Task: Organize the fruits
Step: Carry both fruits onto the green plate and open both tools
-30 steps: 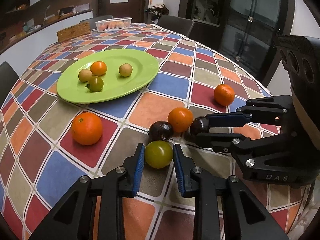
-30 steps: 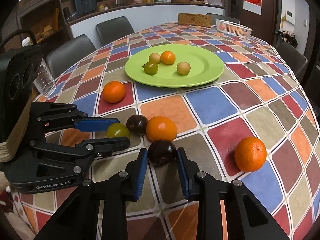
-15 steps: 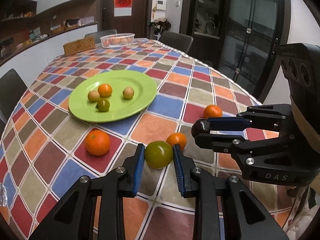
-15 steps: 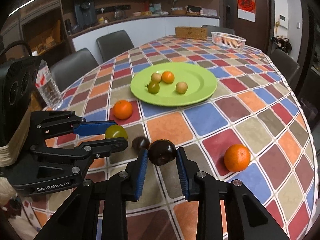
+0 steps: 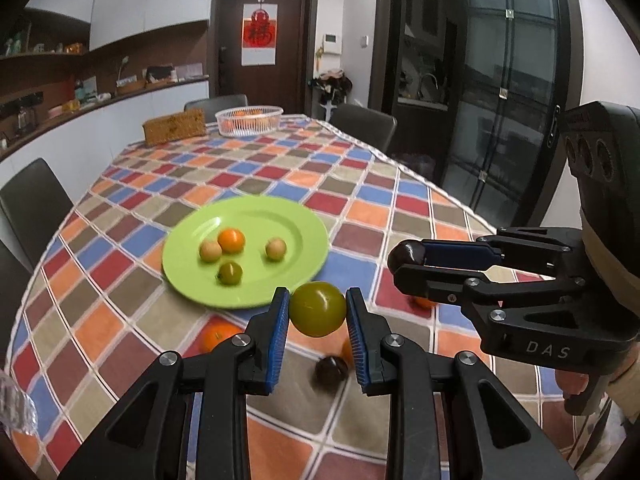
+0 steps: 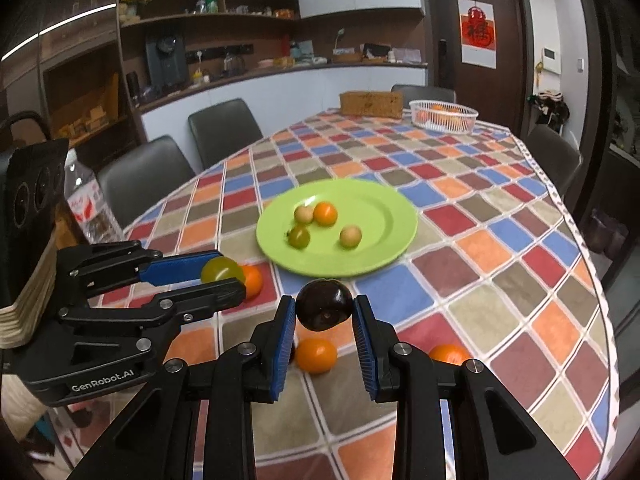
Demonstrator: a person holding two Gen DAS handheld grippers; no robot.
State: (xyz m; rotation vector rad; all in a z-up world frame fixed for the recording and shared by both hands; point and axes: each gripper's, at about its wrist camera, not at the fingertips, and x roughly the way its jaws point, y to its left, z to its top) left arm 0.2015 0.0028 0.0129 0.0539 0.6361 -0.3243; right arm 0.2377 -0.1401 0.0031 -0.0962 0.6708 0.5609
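Fruit sits in both claws. The left gripper (image 5: 318, 316) is clamped on a green tomato (image 5: 318, 309), blue pads (image 5: 279, 328) pressing its widest part; the right gripper (image 6: 324, 316) pinches a dark plum (image 6: 324, 305) the same way. Both fruits hang clear above the tablecloth (image 6: 520, 272). They look light, round, smooth-skinned and easily bruised, so a gentle hold across the middle suits them; off-centre they would likely squirt out. Beyond lies the green plate (image 5: 296, 224) with four small fruits, while oranges (image 6: 315, 355) and another plum (image 5: 330, 368) lie loose below.
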